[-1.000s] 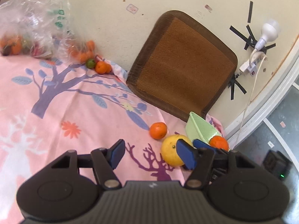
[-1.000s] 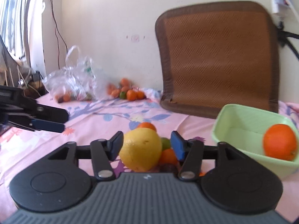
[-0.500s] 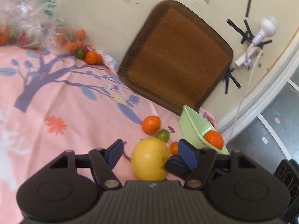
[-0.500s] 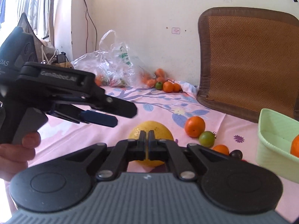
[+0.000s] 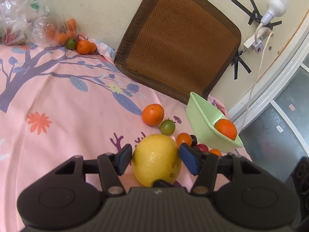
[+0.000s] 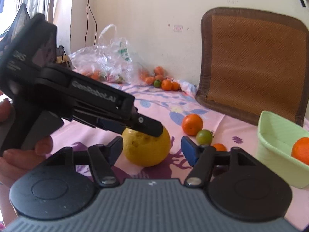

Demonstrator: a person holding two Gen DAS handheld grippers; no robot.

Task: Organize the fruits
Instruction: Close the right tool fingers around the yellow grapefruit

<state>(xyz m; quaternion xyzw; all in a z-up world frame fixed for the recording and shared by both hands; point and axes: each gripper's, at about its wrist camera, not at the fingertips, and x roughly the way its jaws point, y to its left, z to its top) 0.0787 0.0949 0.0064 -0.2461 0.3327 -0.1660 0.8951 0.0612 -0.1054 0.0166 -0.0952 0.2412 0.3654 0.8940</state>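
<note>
A large yellow citrus [image 5: 156,159] rests on the pink cloth. My left gripper [image 5: 156,156] straddles it, blue pads [image 5: 123,155] close against both sides; I cannot tell if they grip it. The right wrist view shows the same fruit [image 6: 147,147] with the left gripper's fingers [image 6: 146,125] over it. My right gripper [image 6: 152,149] is open and empty just in front of it. A green bowl [image 5: 202,116] [image 6: 274,135] holds one orange [image 5: 225,128]. An orange [image 5: 153,114], a green tomato [image 5: 167,127] and small fruits [image 5: 184,139] lie between.
A brown woven mat [image 5: 179,42] leans on the wall behind the bowl. A clear plastic bag [image 5: 23,13] and several small oranges [image 5: 84,46] lie at the far left by the wall. The table edge drops off right of the bowl.
My left gripper has moved over the yellow citrus and closed in around it. My right gripper has gone from shut to open and sits behind the fruit.
</note>
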